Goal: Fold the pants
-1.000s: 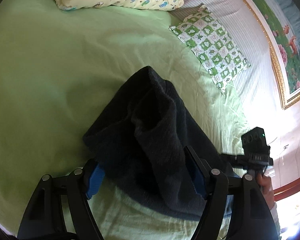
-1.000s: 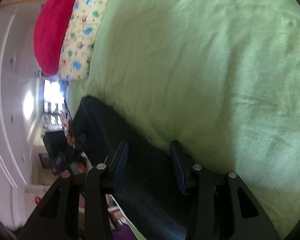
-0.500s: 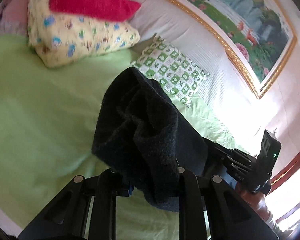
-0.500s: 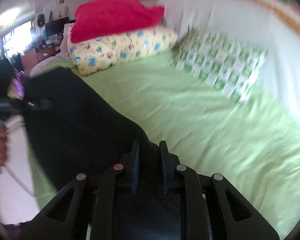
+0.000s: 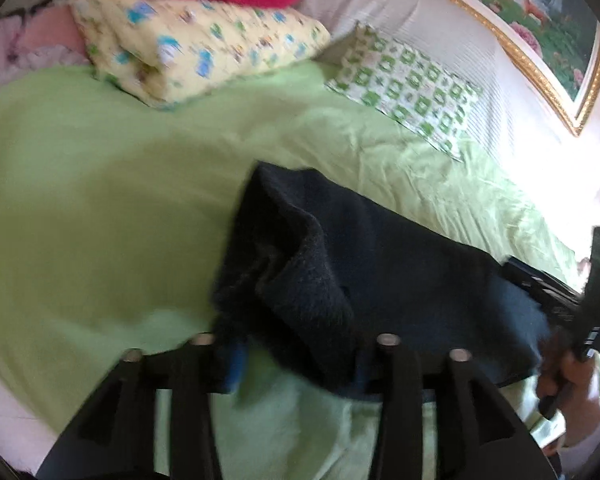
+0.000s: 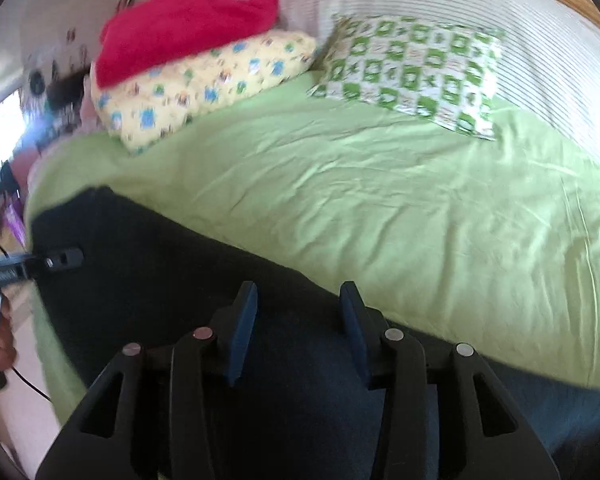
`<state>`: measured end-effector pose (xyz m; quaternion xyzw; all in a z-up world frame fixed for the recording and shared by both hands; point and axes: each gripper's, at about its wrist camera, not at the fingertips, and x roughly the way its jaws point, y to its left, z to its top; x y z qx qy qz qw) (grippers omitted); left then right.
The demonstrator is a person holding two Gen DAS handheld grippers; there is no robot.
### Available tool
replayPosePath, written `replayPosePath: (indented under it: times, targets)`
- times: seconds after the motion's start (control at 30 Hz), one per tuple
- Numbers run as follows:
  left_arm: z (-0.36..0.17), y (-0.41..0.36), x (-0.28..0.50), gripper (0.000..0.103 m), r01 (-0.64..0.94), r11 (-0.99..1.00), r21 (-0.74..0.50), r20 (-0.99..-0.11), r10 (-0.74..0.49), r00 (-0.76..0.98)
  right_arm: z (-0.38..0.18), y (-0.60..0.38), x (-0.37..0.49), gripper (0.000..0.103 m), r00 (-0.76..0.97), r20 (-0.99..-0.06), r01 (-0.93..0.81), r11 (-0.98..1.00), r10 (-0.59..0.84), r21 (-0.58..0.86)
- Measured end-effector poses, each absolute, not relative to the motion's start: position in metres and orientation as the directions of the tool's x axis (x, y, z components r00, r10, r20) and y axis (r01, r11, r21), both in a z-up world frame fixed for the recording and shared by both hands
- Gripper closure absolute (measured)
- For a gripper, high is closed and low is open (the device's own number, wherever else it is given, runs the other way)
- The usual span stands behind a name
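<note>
The dark fleece pants [image 5: 380, 264] lie across the near edge of the green bed [image 5: 100, 200]. In the left wrist view a bunched fold of them [image 5: 300, 300] rests between my left gripper's [image 5: 296, 368] spread jaws, which are open. In the right wrist view the pants [image 6: 172, 264] spread flat under my right gripper [image 6: 296, 324], whose blue-padded fingers [image 6: 242, 328] stand apart above the cloth, open and empty. The other gripper shows at each view's edge: the right one [image 5: 556, 296], the left one [image 6: 40, 264].
A yellow printed pillow [image 6: 204, 80] with a red blanket [image 6: 188, 28] on it lies at the head of the bed. A green-and-white checked pillow [image 6: 412, 68] leans on the white striped headboard [image 6: 500, 12]. A gold-framed picture [image 5: 540, 20] hangs above.
Both grippers were shut on the pants half a second ago and have opened. The pants have dropped from a lifted hang onto the bed, spread wider.
</note>
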<state>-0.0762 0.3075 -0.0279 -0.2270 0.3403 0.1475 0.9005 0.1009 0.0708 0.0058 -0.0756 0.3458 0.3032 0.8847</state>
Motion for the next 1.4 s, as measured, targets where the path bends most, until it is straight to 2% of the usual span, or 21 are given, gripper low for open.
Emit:
replayPosePath:
  times: [0.03,0.23,0.43,0.77,0.9,1.17,1.4]
  targets:
    - [-0.024,0.308,-0.083,0.045,-0.437,0.846,-0.307,-0.670,0.134,0.730,0.010,0.059,0.097,0.059,0.581,-0.644,-0.576,0.811,0.497,0.107]
    - [0.013,0.306,-0.099,0.045,-0.429,0.827,-0.363,-0.605,0.140,0.784,0.027,0.006,0.074,0.054,0.606,-0.571,-0.517,0.820,0.553,0.246]
    - [0.037,0.268,-0.073,0.039,-0.317,0.878,-0.358,-0.577,0.058,0.815,0.028,-0.040,0.052,0.051,0.636,-0.567,-0.442,0.849,0.524,0.290]
    - [0.038,0.181,-0.013,0.036,-0.105,0.909,-0.402,-0.603,-0.177,0.778,0.030,-0.136,0.040,0.050,0.727,-0.549,-0.245,0.903,0.412,0.353]
    - [0.037,0.141,0.011,0.035,-0.016,0.919,-0.393,-0.621,-0.253,0.742,0.032,-0.184,0.035,0.041,0.779,-0.533,-0.133,0.918,0.329,0.373]
    - [0.048,0.062,0.055,0.030,0.162,0.921,-0.355,-0.641,-0.365,0.675,0.031,-0.252,0.026,0.041,0.816,-0.536,0.018,0.916,0.217,0.400]
    - [0.052,-0.005,0.098,0.029,0.304,0.903,-0.304,-0.686,-0.429,0.588,0.013,-0.282,0.017,0.041,0.792,-0.574,0.076,0.899,0.208,0.431]
